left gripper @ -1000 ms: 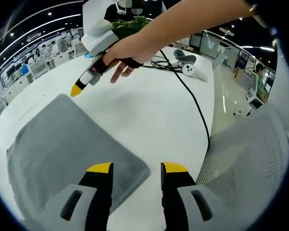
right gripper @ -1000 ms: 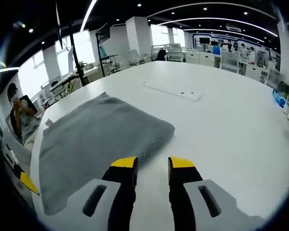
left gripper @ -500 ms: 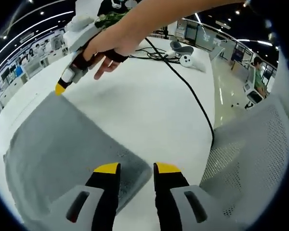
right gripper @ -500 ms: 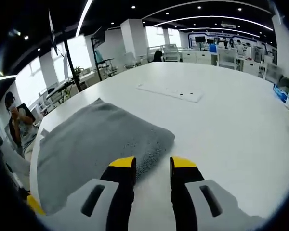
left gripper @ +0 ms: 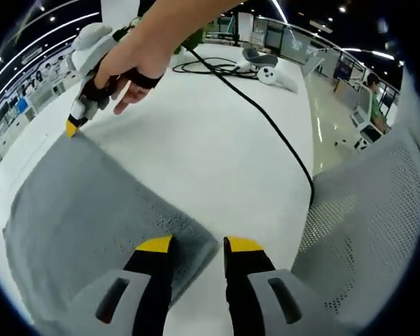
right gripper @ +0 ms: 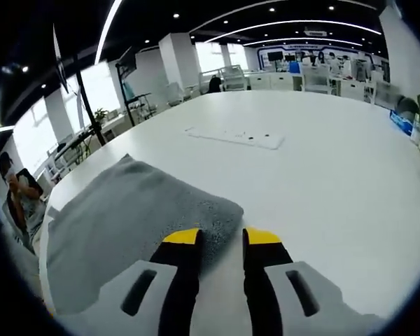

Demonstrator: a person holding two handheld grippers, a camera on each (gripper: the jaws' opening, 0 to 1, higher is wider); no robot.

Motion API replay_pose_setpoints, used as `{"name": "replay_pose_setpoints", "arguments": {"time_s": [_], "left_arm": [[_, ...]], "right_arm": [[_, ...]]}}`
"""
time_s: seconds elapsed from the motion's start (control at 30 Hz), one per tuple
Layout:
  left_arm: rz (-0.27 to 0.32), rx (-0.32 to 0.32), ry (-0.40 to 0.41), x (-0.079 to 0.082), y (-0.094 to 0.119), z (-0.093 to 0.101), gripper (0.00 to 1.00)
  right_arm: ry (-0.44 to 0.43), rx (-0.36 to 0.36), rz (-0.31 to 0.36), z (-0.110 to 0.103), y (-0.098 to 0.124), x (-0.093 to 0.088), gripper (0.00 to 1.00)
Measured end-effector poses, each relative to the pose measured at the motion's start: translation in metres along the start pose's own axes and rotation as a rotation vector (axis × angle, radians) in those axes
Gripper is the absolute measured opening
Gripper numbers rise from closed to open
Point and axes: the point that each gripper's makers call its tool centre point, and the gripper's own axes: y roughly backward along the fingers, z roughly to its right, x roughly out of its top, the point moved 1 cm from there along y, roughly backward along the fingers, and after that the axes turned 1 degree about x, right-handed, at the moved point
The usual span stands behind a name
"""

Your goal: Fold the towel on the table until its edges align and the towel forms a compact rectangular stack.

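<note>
A grey towel (left gripper: pixel 91 210) lies flat on the white table (left gripper: pixel 210 140). My left gripper (left gripper: pixel 198 246) is open at the towel's near corner, which lies in the gap between the jaws. In the left gripper view a hand holds my right gripper (left gripper: pixel 71 128), whose yellow tip touches the towel's far corner. In the right gripper view that corner of the towel (right gripper: pixel 133 224) lies just ahead of my open right gripper (right gripper: pixel 221 238), with its left jaw over the cloth.
A black cable (left gripper: pixel 266 119) runs across the table to white devices (left gripper: pixel 262 70) at the far side. A white mesh chair (left gripper: pixel 364 224) stands off the table's edge on the right. A flat white plate (right gripper: pixel 234 136) lies beyond the towel.
My right gripper has come down from above the table onto the towel's far corner. The left jaws have narrowed and closed in on the near corner.
</note>
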Motion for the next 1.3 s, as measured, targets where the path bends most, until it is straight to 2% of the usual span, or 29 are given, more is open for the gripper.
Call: {"name": "replay_pose_setpoints", "arguments": {"time_s": [0.1, 0.17, 0.2, 0.23, 0.3, 0.4, 0.5, 0.63, 0.7, 0.87, 0.9, 1.0, 1.07, 1.13, 1.23, 1.3], "left_arm": [[0.006, 0.008, -0.004, 0.000, 0.001, -0.002, 0.25], [0.007, 0.006, -0.007, 0.000, 0.001, -0.003, 0.24], [0.004, 0.007, -0.029, 0.000, 0.001, -0.004, 0.23], [-0.005, 0.012, -0.085, -0.001, 0.002, -0.004, 0.23], [0.002, 0.010, -0.054, 0.000, 0.002, -0.002, 0.21], [-0.011, 0.034, -0.117, -0.001, 0.003, -0.007, 0.09], [-0.008, 0.019, -0.036, -0.001, 0.004, -0.005, 0.08], [-0.011, 0.011, -0.059, -0.002, 0.006, -0.001, 0.06], [-0.010, 0.007, -0.057, -0.003, 0.005, 0.001, 0.06], [-0.008, -0.022, 0.018, -0.001, 0.004, 0.007, 0.05], [-0.005, -0.028, 0.021, -0.001, 0.004, 0.007, 0.05], [0.013, -0.065, 0.110, 0.000, 0.004, 0.011, 0.05], [0.019, -0.063, 0.100, 0.002, 0.005, 0.012, 0.05], [0.030, -0.066, 0.103, 0.006, 0.006, 0.015, 0.05], [0.087, -0.082, 0.162, 0.022, 0.008, 0.022, 0.05], [0.097, -0.092, 0.131, 0.030, 0.009, 0.026, 0.05]], "right_arm": [[-0.116, -0.006, 0.036, 0.000, -0.003, 0.005, 0.21], [-0.105, -0.012, 0.036, 0.002, -0.005, 0.006, 0.21], [-0.095, -0.017, 0.030, 0.002, -0.007, 0.005, 0.20], [-0.083, -0.018, 0.028, 0.002, -0.008, 0.005, 0.20], [-0.052, -0.012, 0.019, -0.001, -0.010, 0.004, 0.19], [-0.056, -0.012, 0.013, -0.007, -0.009, 0.001, 0.19], [-0.046, -0.015, 0.009, -0.014, -0.007, 0.000, 0.18], [0.012, -0.017, -0.026, -0.022, 0.001, -0.005, 0.10], [0.014, -0.008, -0.033, -0.025, 0.005, -0.005, 0.04], [0.071, -0.022, -0.062, -0.027, 0.014, -0.006, 0.01], [0.070, -0.023, -0.064, -0.028, 0.016, -0.007, 0.01], [0.043, -0.027, -0.073, -0.020, 0.017, -0.007, 0.00], [0.018, -0.037, -0.075, -0.013, 0.020, -0.006, 0.00], [0.019, -0.044, -0.081, -0.012, 0.024, -0.007, 0.00], [0.057, -0.055, -0.085, -0.012, 0.032, -0.003, 0.00], [0.066, -0.059, -0.087, -0.004, 0.032, 0.001, 0.00]]}}
